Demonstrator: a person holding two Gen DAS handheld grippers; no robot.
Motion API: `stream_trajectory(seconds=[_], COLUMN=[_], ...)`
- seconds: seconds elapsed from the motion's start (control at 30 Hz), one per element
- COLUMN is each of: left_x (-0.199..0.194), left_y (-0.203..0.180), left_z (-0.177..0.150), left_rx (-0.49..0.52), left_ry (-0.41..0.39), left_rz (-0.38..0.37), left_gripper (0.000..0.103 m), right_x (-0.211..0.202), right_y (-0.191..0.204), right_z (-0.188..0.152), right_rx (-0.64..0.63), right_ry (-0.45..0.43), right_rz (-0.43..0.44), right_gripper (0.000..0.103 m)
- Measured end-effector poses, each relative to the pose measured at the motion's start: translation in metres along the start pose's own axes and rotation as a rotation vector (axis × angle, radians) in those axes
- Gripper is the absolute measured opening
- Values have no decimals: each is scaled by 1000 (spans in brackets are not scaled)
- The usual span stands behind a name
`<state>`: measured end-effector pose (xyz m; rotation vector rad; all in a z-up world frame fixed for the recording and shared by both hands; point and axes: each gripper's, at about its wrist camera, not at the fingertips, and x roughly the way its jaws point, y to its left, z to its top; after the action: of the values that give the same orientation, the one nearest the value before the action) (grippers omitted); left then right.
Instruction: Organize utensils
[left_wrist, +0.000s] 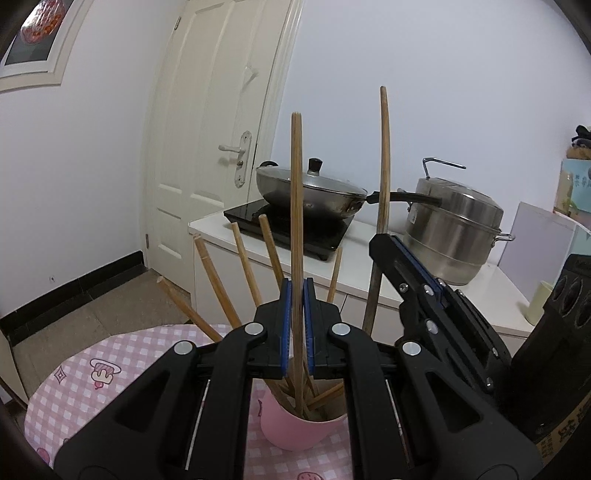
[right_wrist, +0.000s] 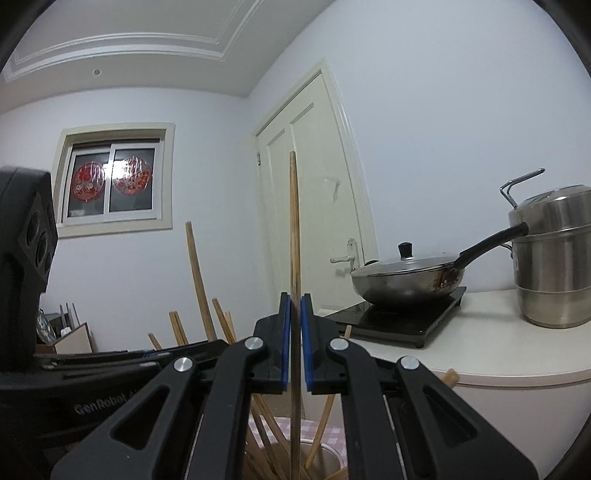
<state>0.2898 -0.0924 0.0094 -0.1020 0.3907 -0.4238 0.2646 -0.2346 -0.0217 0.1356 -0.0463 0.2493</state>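
Left wrist view: left tool (left_wrist: 297, 325) clamps a chopstick pair (left_wrist: 296, 206) above the pink cup (left_wrist: 295, 430); right tool (left_wrist: 393, 254) pinches one chopstick (left_wrist: 384, 155) beside it. Each should descend vertically before release.

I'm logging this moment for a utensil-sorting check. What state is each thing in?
Left claw: shut on a pair of chopsticks, held upright over the pink cup.
Right claw: shut on a single chopstick, upright.
Pink cup: standing upright, holding loose chopsticks that lean outward.
Wok: lid on, sitting on the cooktop.
Steamer pot: lid on.
Door: closed.
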Motion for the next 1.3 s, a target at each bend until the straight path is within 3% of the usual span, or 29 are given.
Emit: stream_trajectory(seconds=[0.2,0.3,0.33,0.37,0.4,0.43,0.6,0.9,1.1,1.23,1.3], left_x=[0,0,-1,-1,-1,-3,-4,-20,-32,-37,-38], left_y=[-2,-1,0,1,3,4,-3,1,8,16,19], left_z=[-3,-5,-5,-6,-8,-9,-13,-25,-39,-49,-54], left_rx=[11,21,19,12,-5,-15,18,0,9,-14,-22], left_ry=[6,12,17,23,23,13,18,31,24,30,34], left_rz=[6,11,14,11,-4,-7,20,4,55,65,69], left_gripper=[7,14,23,46,55,57,57,61,62,63,63], right_x=[1,-5,-9,-12,-15,-19,-30,-45,-50,-57,-60], right_y=[-1,2,1,1,1,2,2,5,8,10,10], right_z=[-11,-16,-17,-19,-20,-22,-31,-45,-46,-47,-47], right_rx=[-8,-32,-30,-29,-34,-42,-44,-35,-36,-33,-30], right_ry=[31,50,58,64,67,73,111,155,170,175,174], right_rz=[11,9,9,9,5,-7,-29,-61,-83,-101,-107], right_gripper=[4,4,4,4,4,4,4,6,8,19,20])
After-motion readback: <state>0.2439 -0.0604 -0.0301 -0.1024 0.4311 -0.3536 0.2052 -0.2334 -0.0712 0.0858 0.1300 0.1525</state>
